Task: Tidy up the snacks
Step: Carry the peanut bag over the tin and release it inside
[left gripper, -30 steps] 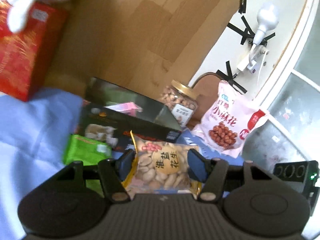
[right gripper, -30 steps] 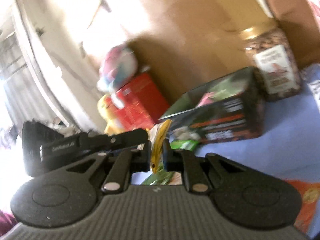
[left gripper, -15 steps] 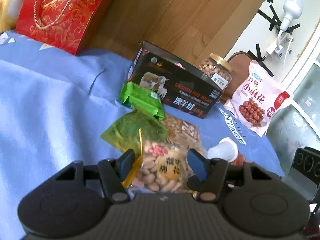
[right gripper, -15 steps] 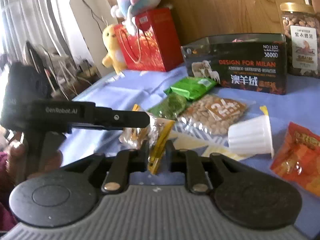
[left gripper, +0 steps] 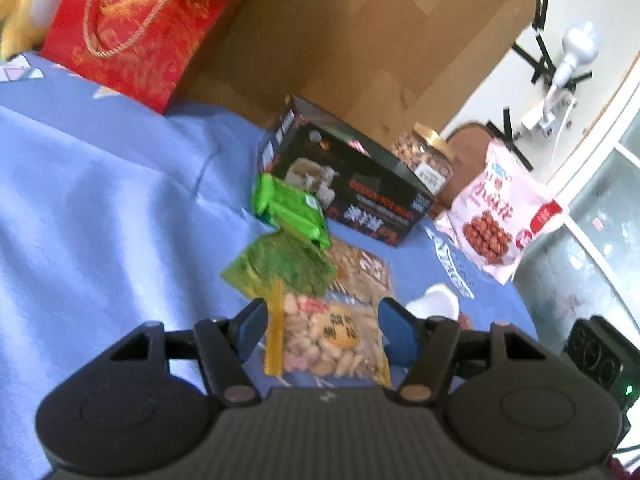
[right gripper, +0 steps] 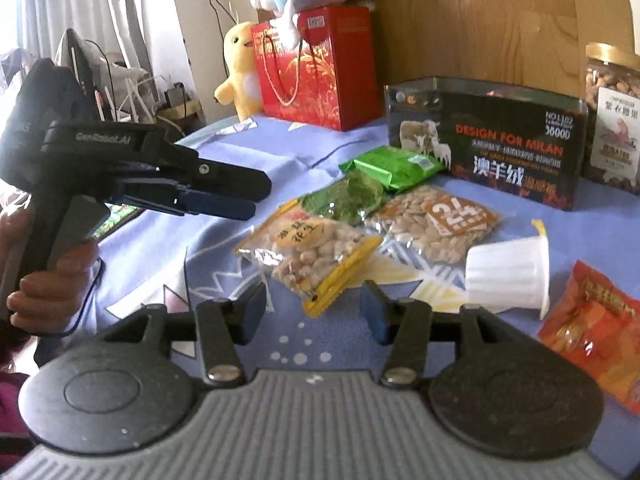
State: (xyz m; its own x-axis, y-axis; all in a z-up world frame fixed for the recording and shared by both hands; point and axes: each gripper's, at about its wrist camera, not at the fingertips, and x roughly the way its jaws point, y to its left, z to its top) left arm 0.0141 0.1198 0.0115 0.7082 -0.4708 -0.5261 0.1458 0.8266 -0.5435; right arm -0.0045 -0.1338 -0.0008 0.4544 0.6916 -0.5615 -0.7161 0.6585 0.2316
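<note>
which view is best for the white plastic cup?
Right wrist view. The white plastic cup lies on its side in full, unblocked sight, ribbed wall and rim clear, beside the seed bag. The left wrist view shows only a blurred white sliver past that tool's right finger.

Readable text, right wrist view unless noted. Black box (right gripper: 486,140) at 1 o'clock: "DESIGN FOR MILAN" in orange, "NO.L102" and a number like "38000" at its top right corner, big white "澳羊绒" below. Seed packet (right gripper: 434,224) near centre: orange tag "24". Left gripper (right gripper: 236,190) body at 9 o'clock: brand lettering, blurred, seemingly "GenRobot.AI". Peanut bag (right gripper: 308,254): yellow label with Chinese characters, too blurred. Nut jar (right gripper: 614,120) at 2 o'clock: label unreadable. Left wrist view, pink bag (left gripper: 500,216) at 2 o'clock: red "小麻花".
</note>
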